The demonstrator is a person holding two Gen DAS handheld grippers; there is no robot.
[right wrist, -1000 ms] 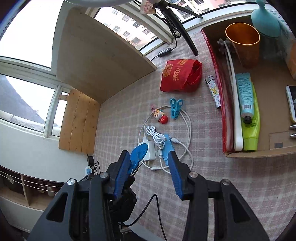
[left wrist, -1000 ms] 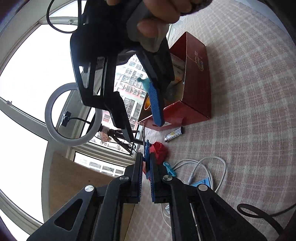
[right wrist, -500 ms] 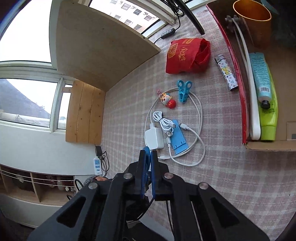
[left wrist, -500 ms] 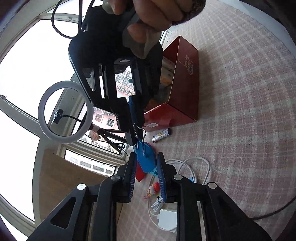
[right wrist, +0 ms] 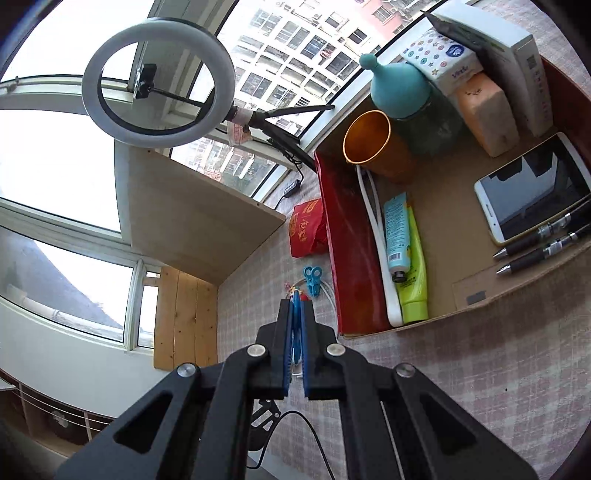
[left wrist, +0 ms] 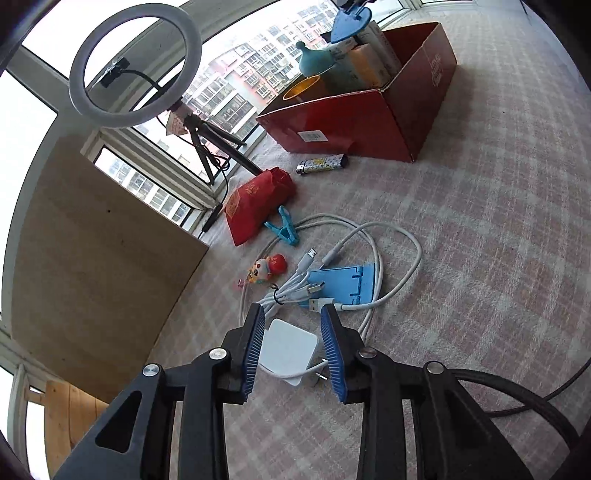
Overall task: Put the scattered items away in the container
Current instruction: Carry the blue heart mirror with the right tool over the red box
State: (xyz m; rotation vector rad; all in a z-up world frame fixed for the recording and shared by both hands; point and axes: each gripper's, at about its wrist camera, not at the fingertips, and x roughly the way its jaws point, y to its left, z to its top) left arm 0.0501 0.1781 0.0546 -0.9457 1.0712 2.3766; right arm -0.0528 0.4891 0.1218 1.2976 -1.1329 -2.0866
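Observation:
The red cardboard box stands at the far right of the checked cloth and holds several items; the right wrist view looks into it. My left gripper is open and empty, low over a white charger and white cables. A blue phone stand, toy figure, blue clip, red pouch and lighter lie beyond. My right gripper is shut on a thin blue disc-shaped piece, held above the cloth beside the box; the piece also shows above the box in the left wrist view.
Inside the box are an orange cup, teal-capped bottle, tubes, phone, pens and small cartons. A ring light on a tripod stands by the window. A wooden board leans at the left.
My left gripper passed the blue piece to my right gripper, opened and dropped low over the charger. My right gripper closed on the piece and moved up beside the box.

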